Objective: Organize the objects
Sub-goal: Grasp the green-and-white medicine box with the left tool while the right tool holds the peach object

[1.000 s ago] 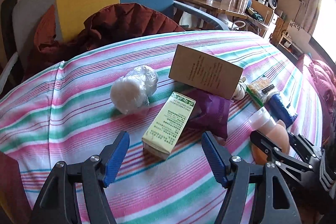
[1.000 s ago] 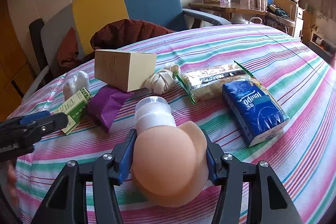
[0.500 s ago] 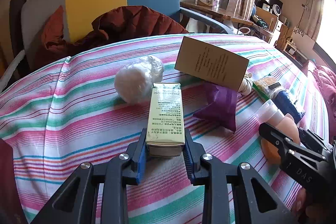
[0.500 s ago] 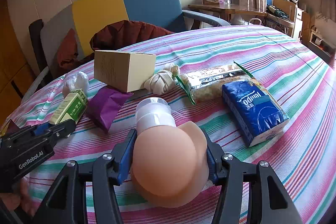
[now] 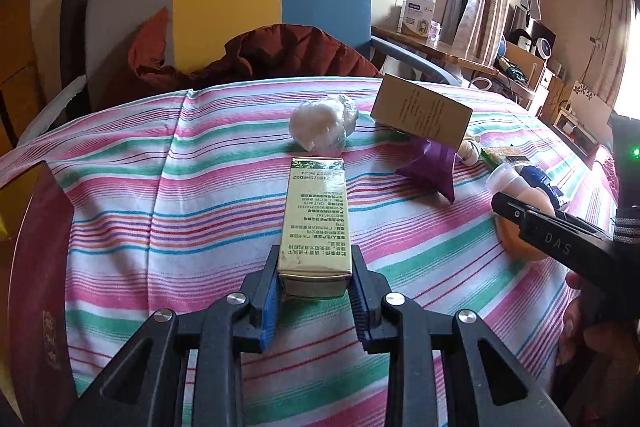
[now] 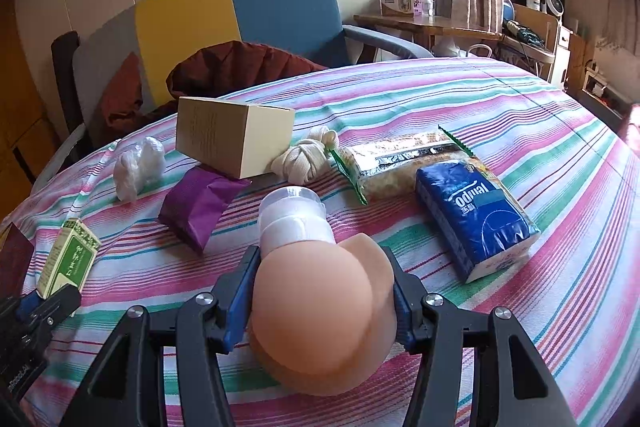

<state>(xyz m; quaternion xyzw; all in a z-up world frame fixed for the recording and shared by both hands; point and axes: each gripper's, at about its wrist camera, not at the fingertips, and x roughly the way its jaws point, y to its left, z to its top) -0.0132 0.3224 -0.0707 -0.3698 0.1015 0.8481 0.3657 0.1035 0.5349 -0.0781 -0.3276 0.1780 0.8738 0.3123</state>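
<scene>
My left gripper (image 5: 314, 301) is shut on a pale green box (image 5: 317, 223), held lengthwise above the striped cloth; the box also shows at the left of the right wrist view (image 6: 68, 259). My right gripper (image 6: 320, 301) is shut on a peach-coloured bottle (image 6: 316, 315) with a white cap (image 6: 294, 213); it also shows at the right of the left wrist view (image 5: 524, 223). On the cloth lie a tan carton (image 6: 236, 137), a purple pouch (image 6: 198, 207), a white wrapped ball (image 5: 322, 127), a cream knotted cloth (image 6: 306, 157), a snack packet (image 6: 404, 161) and a blue tissue pack (image 6: 476, 217).
The table wears a striped cloth (image 5: 200, 187). A dark red box (image 5: 40, 275) stands at the left edge. A blue, yellow and grey chair (image 5: 256, 11) with a maroon jacket (image 5: 276, 55) is behind. A desk with clutter (image 6: 424, 21) stands at the back right.
My left gripper closed on the pale green box, then lifted it and drew it back left, away from the purple pouch. My right gripper kept hold of the peach bottle.
</scene>
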